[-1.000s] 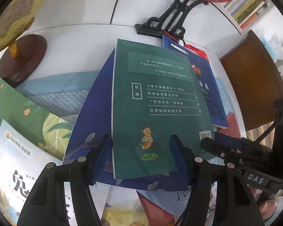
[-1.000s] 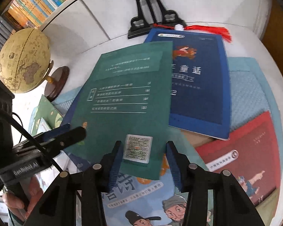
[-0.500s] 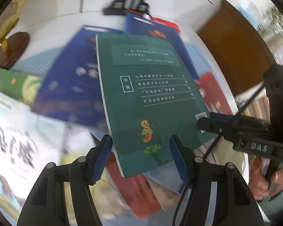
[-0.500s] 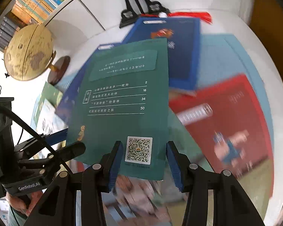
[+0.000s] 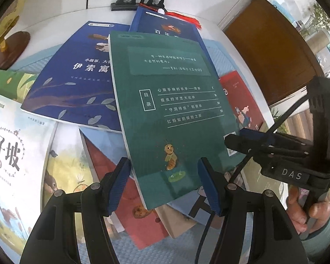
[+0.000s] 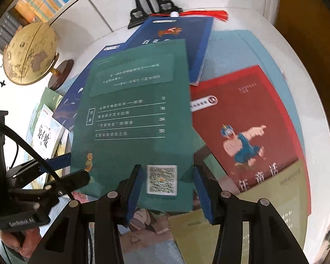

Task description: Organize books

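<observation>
Left gripper (image 5: 164,184): bottom centre of its view, jaws apart, astride the green book (image 5: 173,114)'s lower edge; grip cannot be told. Right gripper (image 6: 167,192): jaws apart, astride the same book's QR-code corner; seen side-on at right of the left view, its 2 tips close on that corner. Green book: frame centre, overlapping 2 blue books (image 5: 77,81). Red book (image 6: 246,118): right. Globe (image 6: 30,55): upper left.
</observation>
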Demonstrator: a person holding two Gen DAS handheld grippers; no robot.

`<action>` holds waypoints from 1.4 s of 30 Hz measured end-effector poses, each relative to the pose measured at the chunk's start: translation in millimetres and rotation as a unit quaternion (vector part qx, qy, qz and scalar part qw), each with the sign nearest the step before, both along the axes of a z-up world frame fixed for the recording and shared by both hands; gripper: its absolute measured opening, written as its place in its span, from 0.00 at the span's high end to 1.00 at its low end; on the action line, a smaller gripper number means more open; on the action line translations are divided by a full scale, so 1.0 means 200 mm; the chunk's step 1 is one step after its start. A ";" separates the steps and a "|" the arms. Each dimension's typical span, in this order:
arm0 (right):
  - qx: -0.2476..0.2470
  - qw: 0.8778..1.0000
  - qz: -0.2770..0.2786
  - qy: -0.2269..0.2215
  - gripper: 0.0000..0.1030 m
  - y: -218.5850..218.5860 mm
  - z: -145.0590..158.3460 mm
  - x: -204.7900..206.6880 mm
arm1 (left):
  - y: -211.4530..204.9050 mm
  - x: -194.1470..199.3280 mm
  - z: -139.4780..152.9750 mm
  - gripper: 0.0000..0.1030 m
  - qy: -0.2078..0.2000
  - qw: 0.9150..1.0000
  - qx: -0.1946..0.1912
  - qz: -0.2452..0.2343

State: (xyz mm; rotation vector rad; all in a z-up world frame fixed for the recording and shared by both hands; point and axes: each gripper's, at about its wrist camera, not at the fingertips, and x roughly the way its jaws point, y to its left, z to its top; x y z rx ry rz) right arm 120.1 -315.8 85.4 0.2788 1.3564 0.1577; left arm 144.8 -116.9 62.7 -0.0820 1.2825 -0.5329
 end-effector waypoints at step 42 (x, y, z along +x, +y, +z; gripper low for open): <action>0.101 0.994 0.019 -0.025 0.57 -0.19 -0.06 0.27 | -0.05 0.09 0.01 0.38 -0.009 0.999 -0.030 0.028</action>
